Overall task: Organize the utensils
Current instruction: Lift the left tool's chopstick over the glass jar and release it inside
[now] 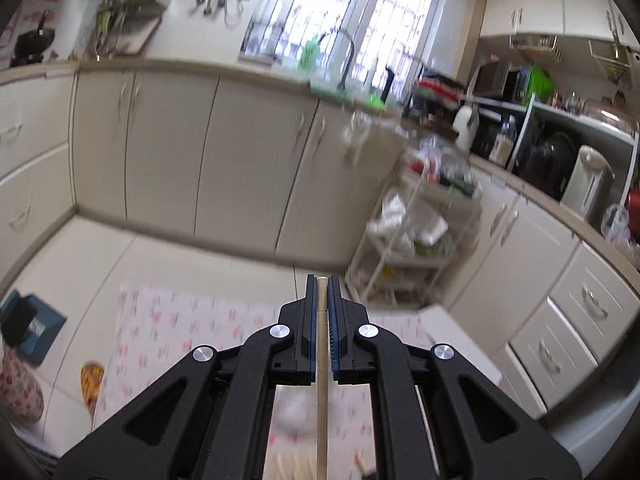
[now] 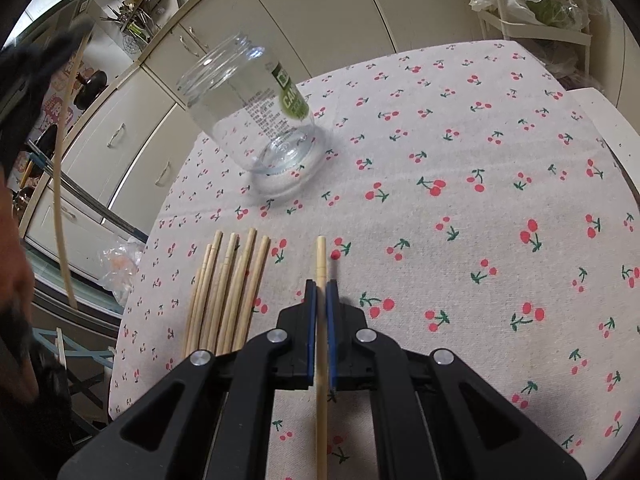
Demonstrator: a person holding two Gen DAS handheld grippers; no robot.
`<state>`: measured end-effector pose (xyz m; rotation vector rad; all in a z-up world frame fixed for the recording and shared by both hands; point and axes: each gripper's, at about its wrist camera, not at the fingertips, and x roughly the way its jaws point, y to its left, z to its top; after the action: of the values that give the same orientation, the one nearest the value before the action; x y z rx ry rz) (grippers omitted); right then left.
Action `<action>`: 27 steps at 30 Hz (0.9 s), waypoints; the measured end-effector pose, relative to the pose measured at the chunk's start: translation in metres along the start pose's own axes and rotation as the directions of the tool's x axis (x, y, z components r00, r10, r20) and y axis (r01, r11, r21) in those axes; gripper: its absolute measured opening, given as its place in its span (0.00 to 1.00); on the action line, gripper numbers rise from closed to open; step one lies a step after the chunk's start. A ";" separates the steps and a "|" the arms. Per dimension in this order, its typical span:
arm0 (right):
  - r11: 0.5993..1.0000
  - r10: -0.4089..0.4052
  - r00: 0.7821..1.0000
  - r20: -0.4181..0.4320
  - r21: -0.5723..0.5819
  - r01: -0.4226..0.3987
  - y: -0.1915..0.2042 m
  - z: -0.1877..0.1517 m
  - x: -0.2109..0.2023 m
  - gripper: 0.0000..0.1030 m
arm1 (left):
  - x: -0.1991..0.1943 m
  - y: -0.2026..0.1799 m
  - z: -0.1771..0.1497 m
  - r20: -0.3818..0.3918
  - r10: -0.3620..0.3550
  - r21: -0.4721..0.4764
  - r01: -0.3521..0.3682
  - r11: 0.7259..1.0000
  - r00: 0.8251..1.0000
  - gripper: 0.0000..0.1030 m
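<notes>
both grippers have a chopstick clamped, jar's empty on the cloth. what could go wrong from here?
1. The glass jar has a narrow mouth; a long chopstick in the right gripper could hit the rim and tip it.
2. The left gripper pinches its chopstick by thin pads; it may pivot or slip.
3. The loose chopsticks lie near the table edge and could roll off.

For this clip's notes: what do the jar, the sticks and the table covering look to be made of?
Jar: clear glass, probably; see-through wall, glints, threaded mouth, green paper label.
Loose sticks and the one in the right tool: pale bamboo or wood, matte, unvarnished by the look; likely chopsticks.
Table covering: woven cloth, matte off-white with printed red cherries; its weave shows faintly.
</notes>
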<state>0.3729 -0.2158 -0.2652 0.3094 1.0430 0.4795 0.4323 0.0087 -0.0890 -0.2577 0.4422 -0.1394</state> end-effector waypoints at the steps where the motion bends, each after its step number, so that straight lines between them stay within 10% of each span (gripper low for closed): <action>1: 1.000 0.001 1.000 0.008 0.002 -0.001 -0.001 0.000 -0.001 0.06 | 0.003 -0.003 0.009 0.030 0.000 0.003 0.000 1.000 1.000 0.05; 16: 0.999 0.021 0.996 0.084 0.032 -0.024 -0.004 0.005 -0.010 0.06 | 0.043 -0.021 0.076 0.301 0.058 -0.002 -0.060 0.998 0.952 0.05; 27: 0.998 0.013 0.983 0.182 0.051 -0.023 -0.009 0.011 -0.024 0.06 | 0.100 -0.002 0.034 0.273 0.135 0.018 -0.146 0.989 0.953 0.05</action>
<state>0.3747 -0.2360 -0.2461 0.4027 0.8764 0.4318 0.5371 -0.0046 -0.0993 -0.2037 0.1840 0.0279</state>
